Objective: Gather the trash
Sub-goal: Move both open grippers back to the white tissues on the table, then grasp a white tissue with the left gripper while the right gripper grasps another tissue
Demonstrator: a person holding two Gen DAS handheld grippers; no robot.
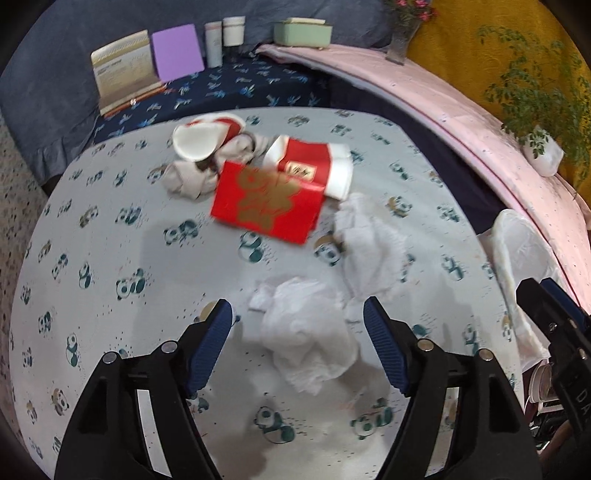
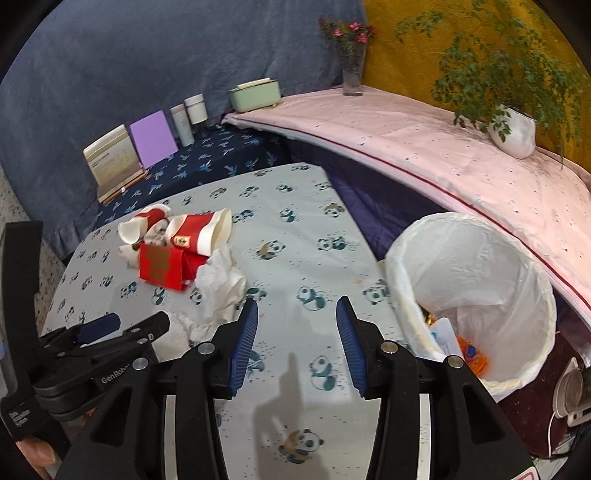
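Observation:
A crumpled white tissue (image 1: 306, 332) lies on the panda-print tablecloth (image 1: 110, 251) between the jaws of my left gripper (image 1: 298, 302), which stands open with its pads clear of the tissue. Beyond it are a second white tissue (image 1: 373, 243), a red box with gold print (image 1: 266, 199), two crushed red-and-white paper cups (image 1: 199, 140) (image 1: 314, 166) and a beige wad (image 1: 188, 177). My right gripper (image 2: 298, 302) is open over bare cloth, just left of the white-lined bin (image 2: 491, 266), which holds some trash. The left gripper (image 2: 136, 321) shows at that view's left edge.
Behind the table, on a dark blue cloth, stand a calendar (image 1: 122, 70), a purple card (image 1: 177, 51), two bottles (image 1: 223, 37) and a green box (image 1: 303, 31). A pink-covered ledge (image 2: 406, 147) to the right carries a flower vase (image 2: 352, 74) and a potted plant (image 2: 513, 129).

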